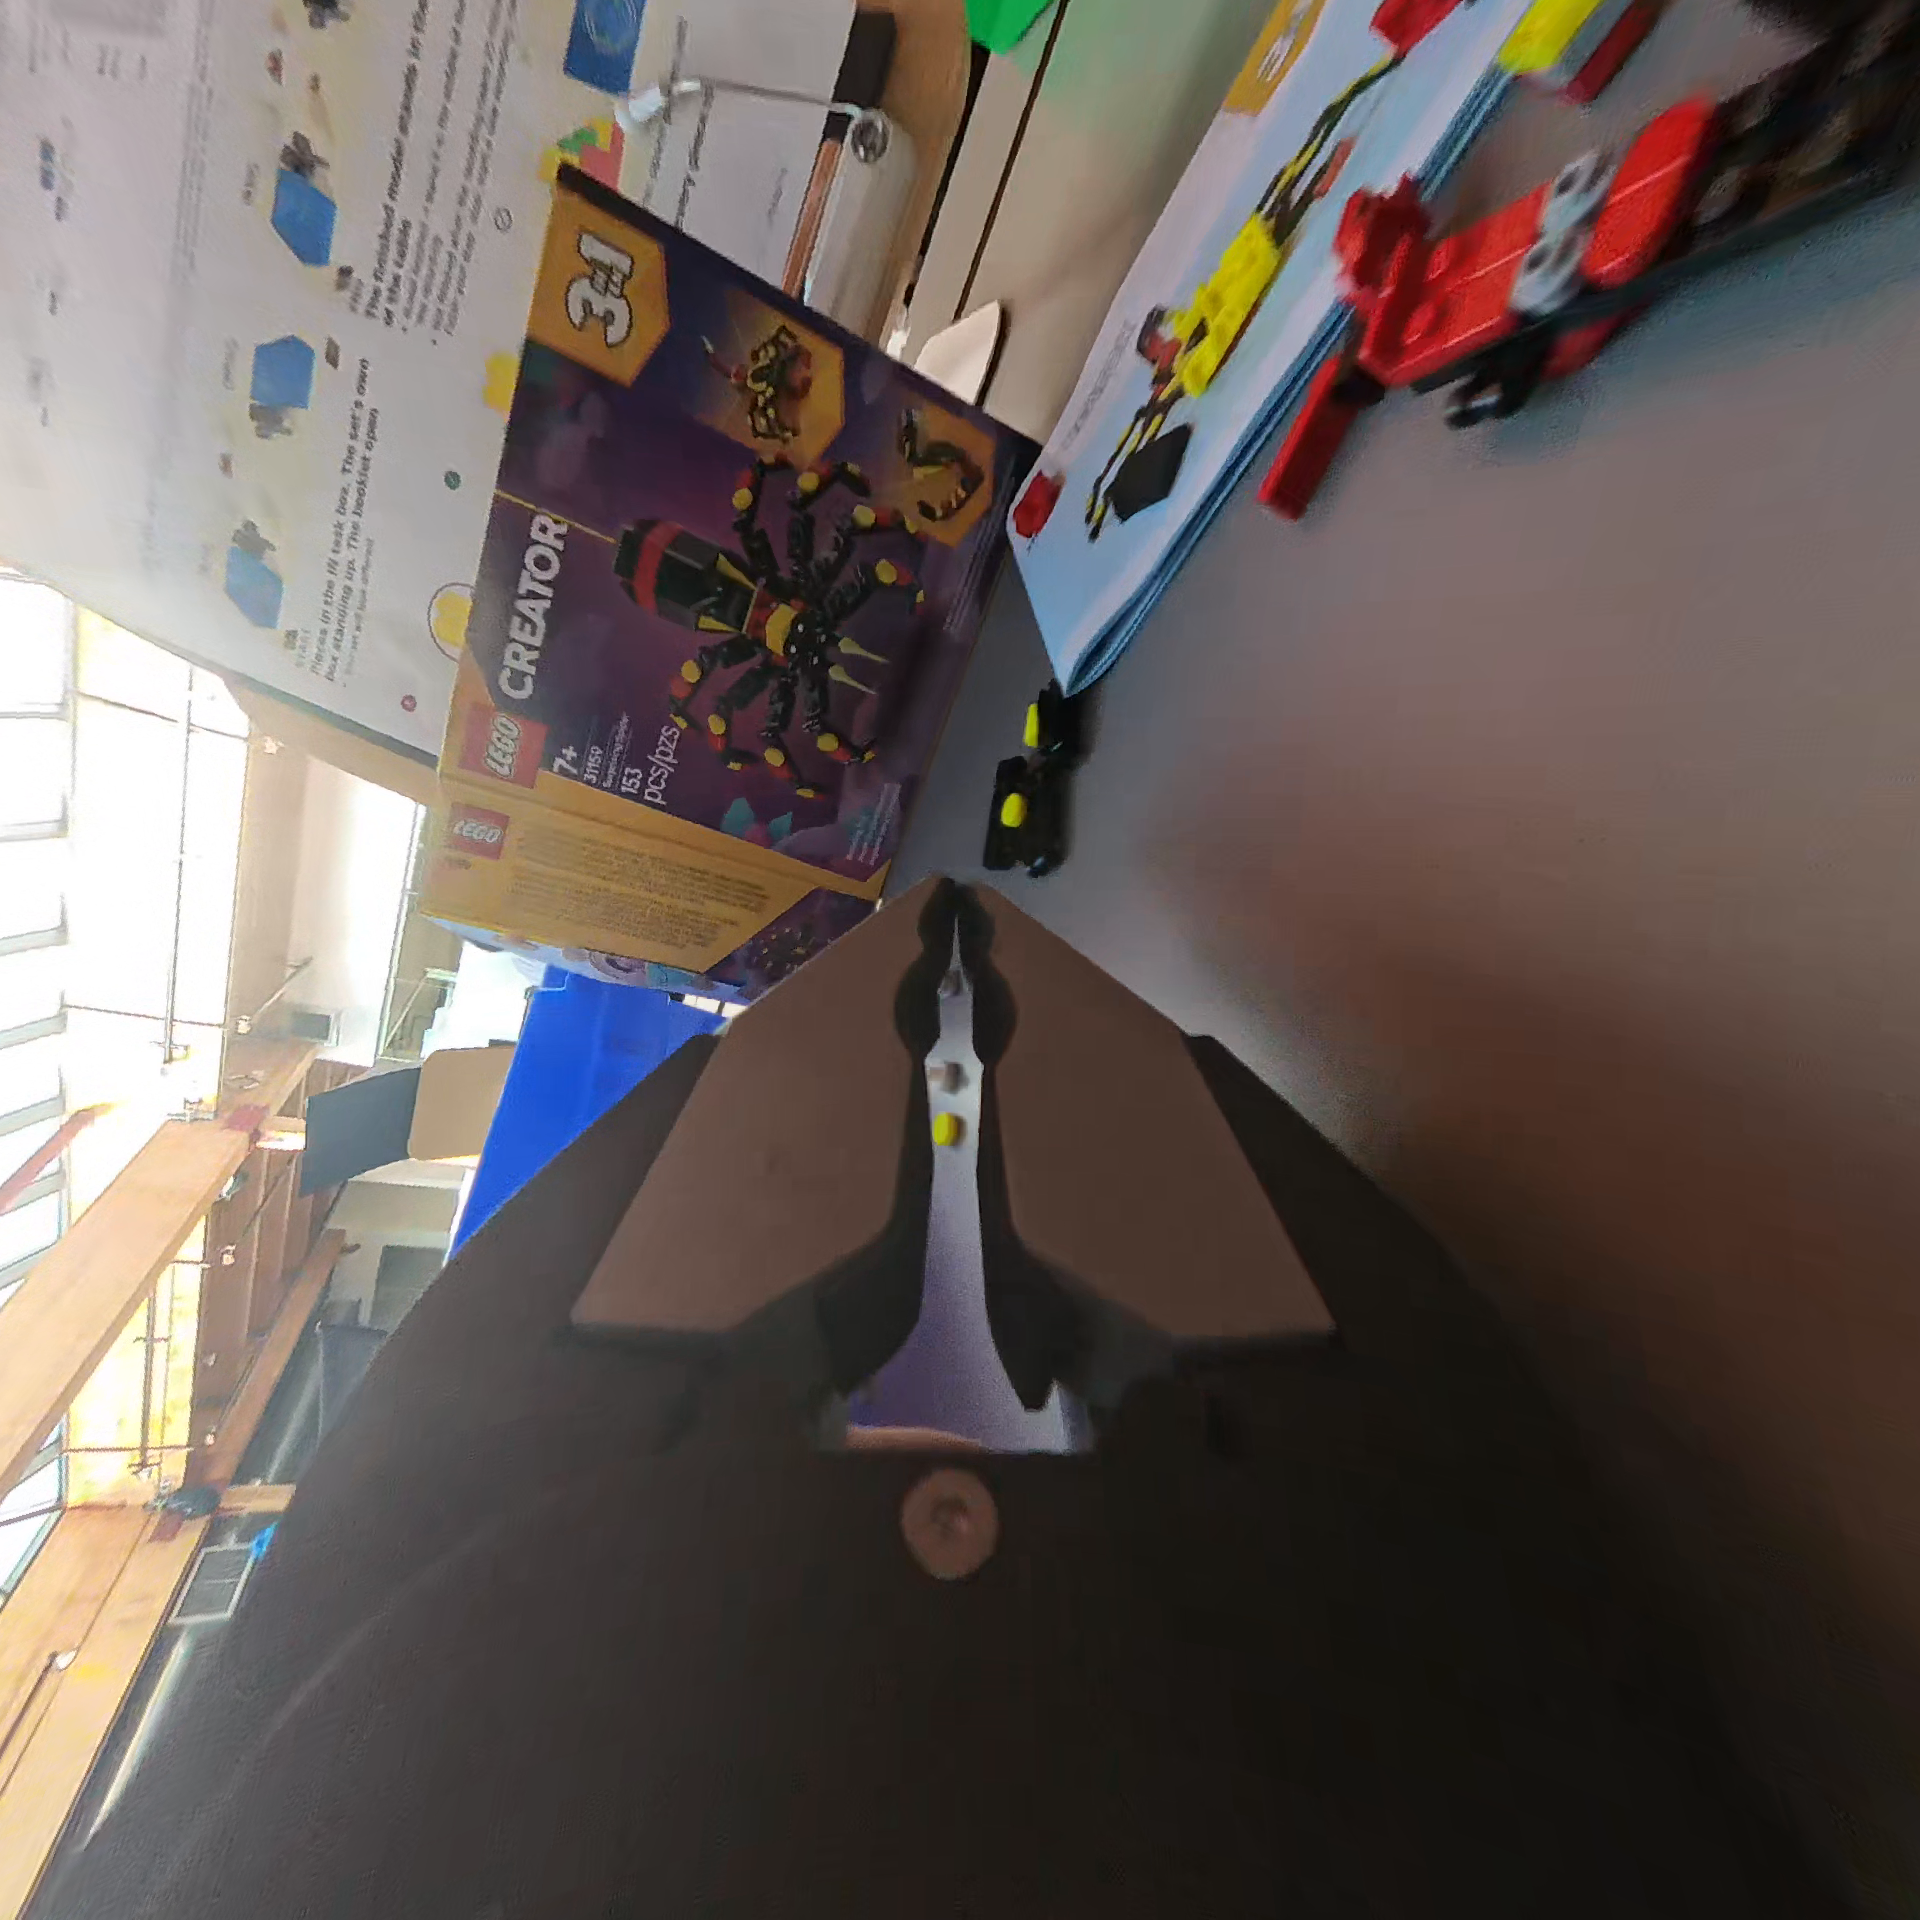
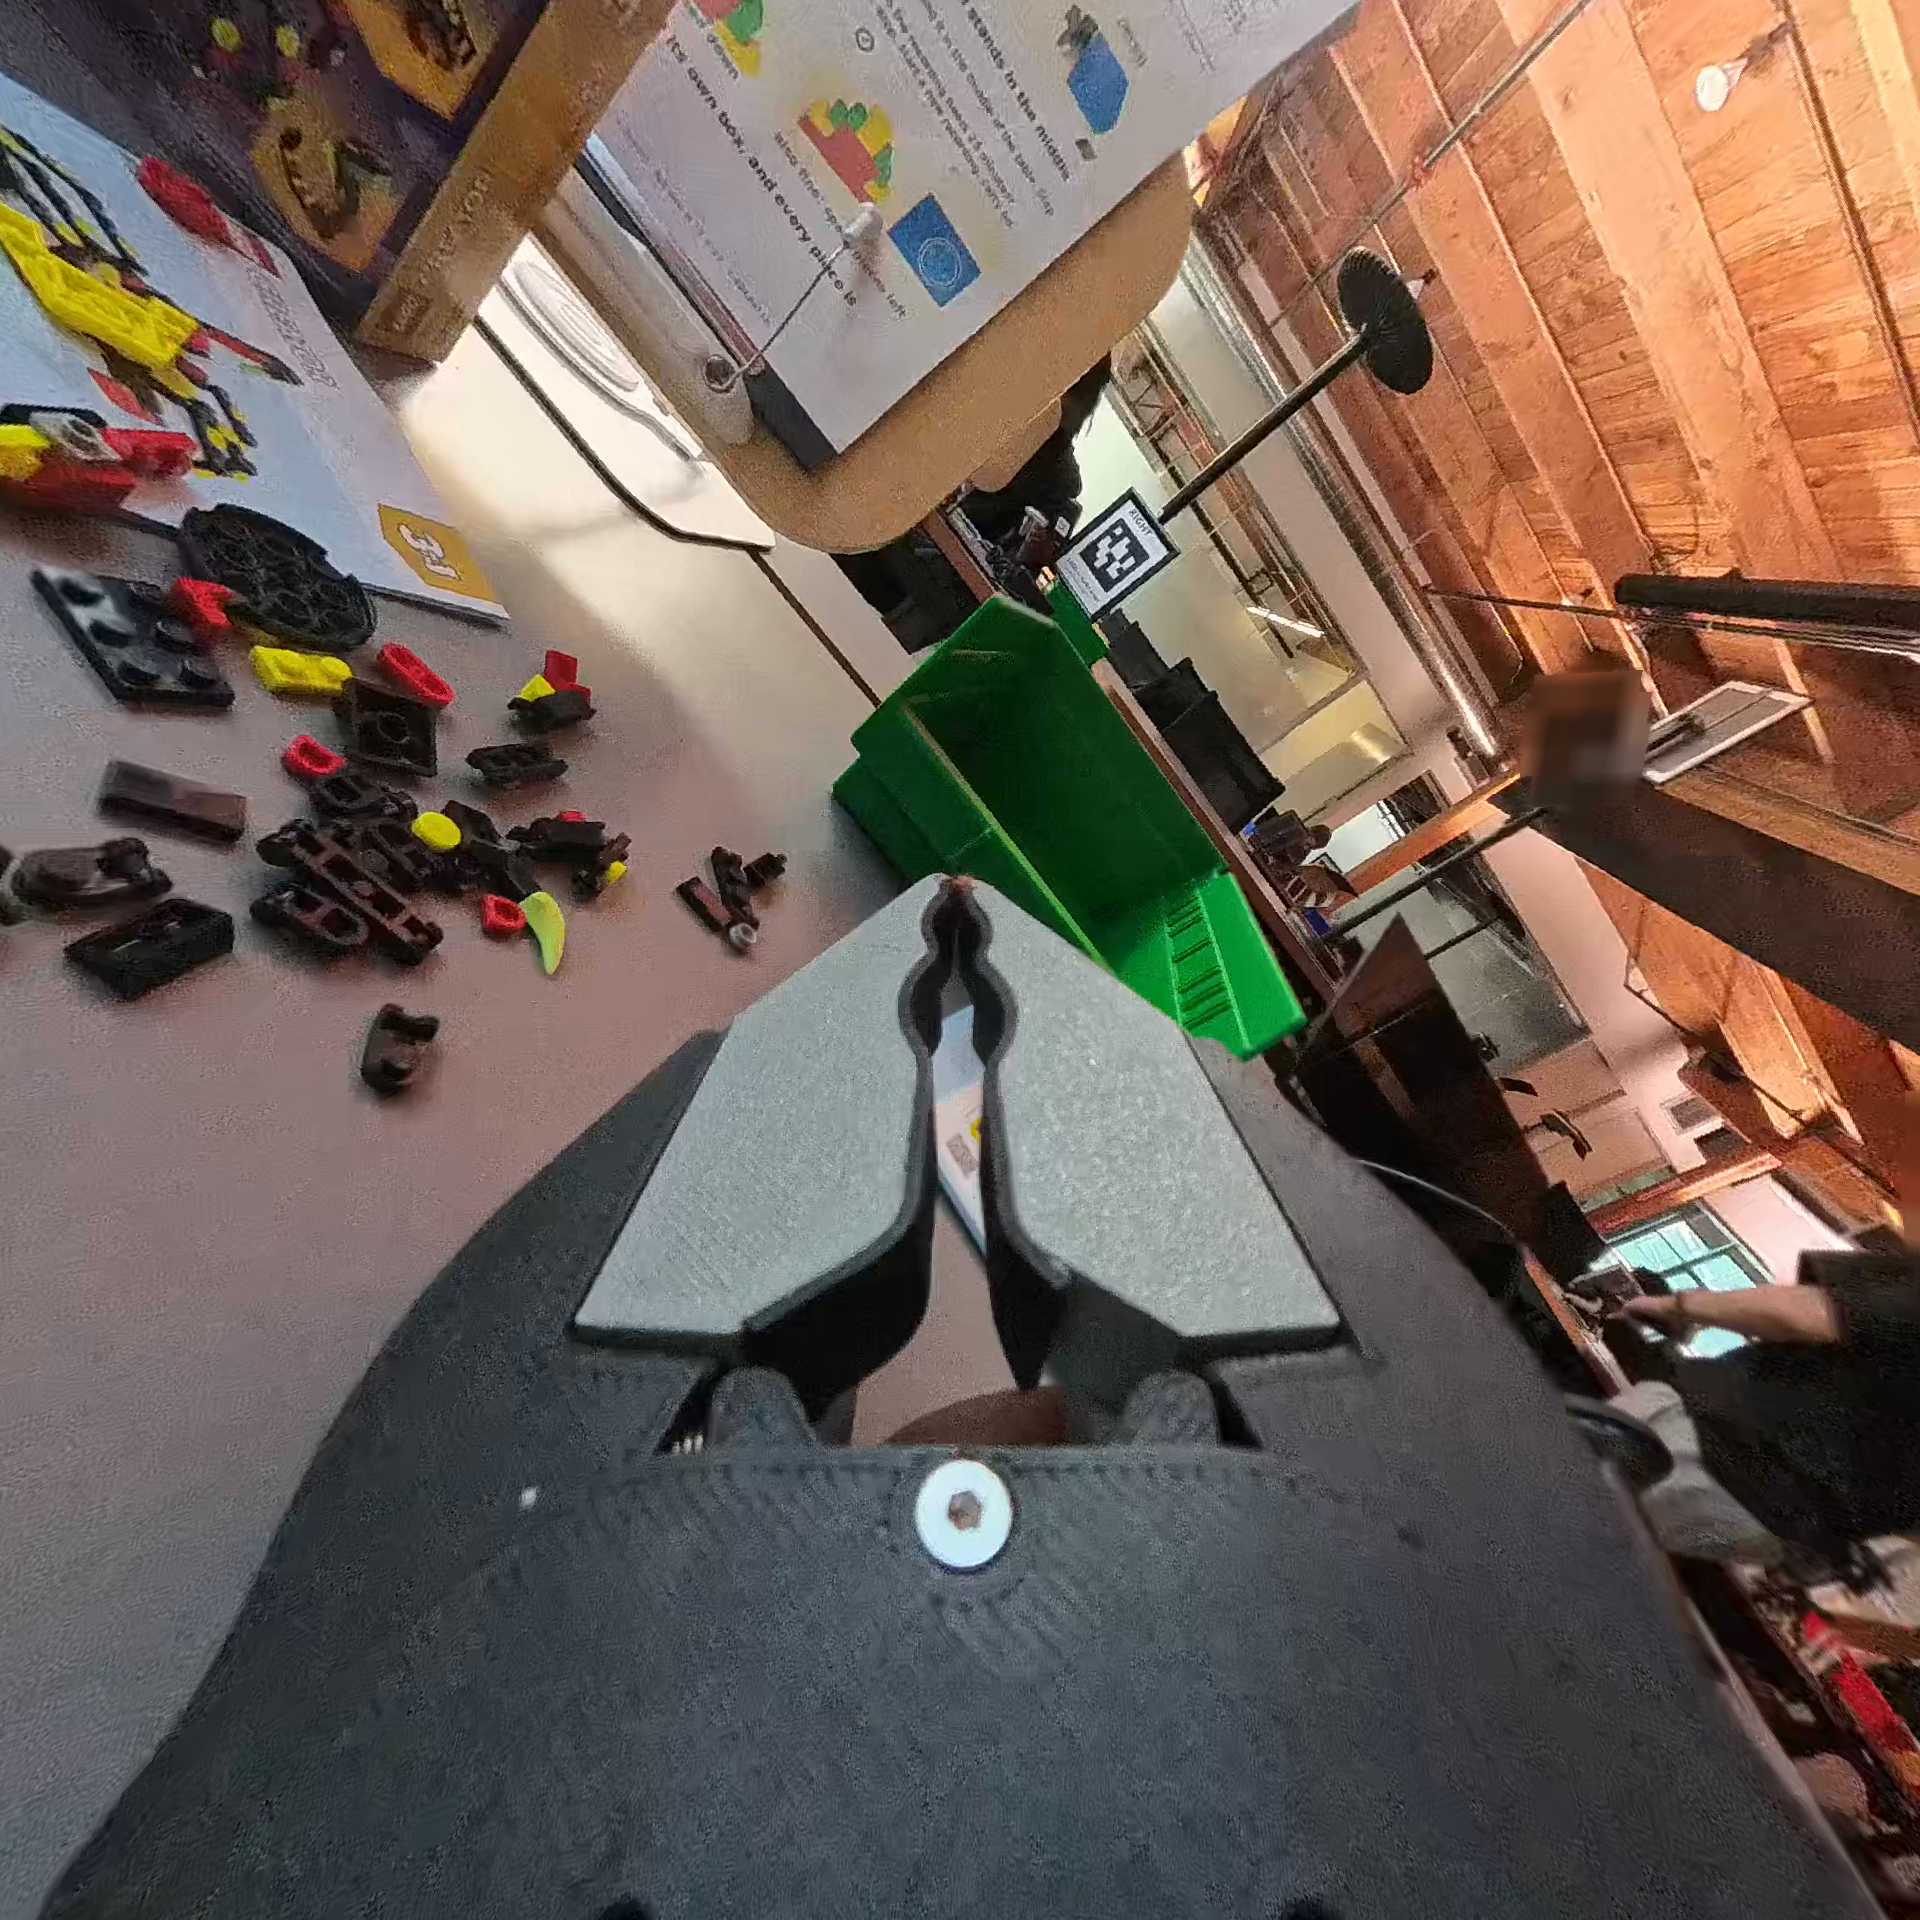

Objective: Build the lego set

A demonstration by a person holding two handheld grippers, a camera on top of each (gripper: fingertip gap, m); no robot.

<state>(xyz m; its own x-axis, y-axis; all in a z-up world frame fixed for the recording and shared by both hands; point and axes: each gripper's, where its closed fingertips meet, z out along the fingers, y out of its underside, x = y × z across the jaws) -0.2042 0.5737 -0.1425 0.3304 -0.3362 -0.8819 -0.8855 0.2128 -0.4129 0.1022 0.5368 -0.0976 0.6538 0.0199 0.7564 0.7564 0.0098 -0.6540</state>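
In the left wrist view the left gripper (image 1: 948,896) fills the foreground, jaws together on nothing, tips over the grey surface (image 1: 1455,831) just beside a small black-and-yellow assembly (image 1: 1029,800) below the set's box (image 1: 727,582); the red build (image 1: 1496,281) lies beyond the booklet (image 1: 1174,416).

In the right wrist view the right gripper (image 2: 956,894) is likewise closed, empty. Loose pieces (image 2: 353,821) lie scattered beside the green bin (image 2: 1049,810). Seemingly between steps; next, open over a chosen piece.
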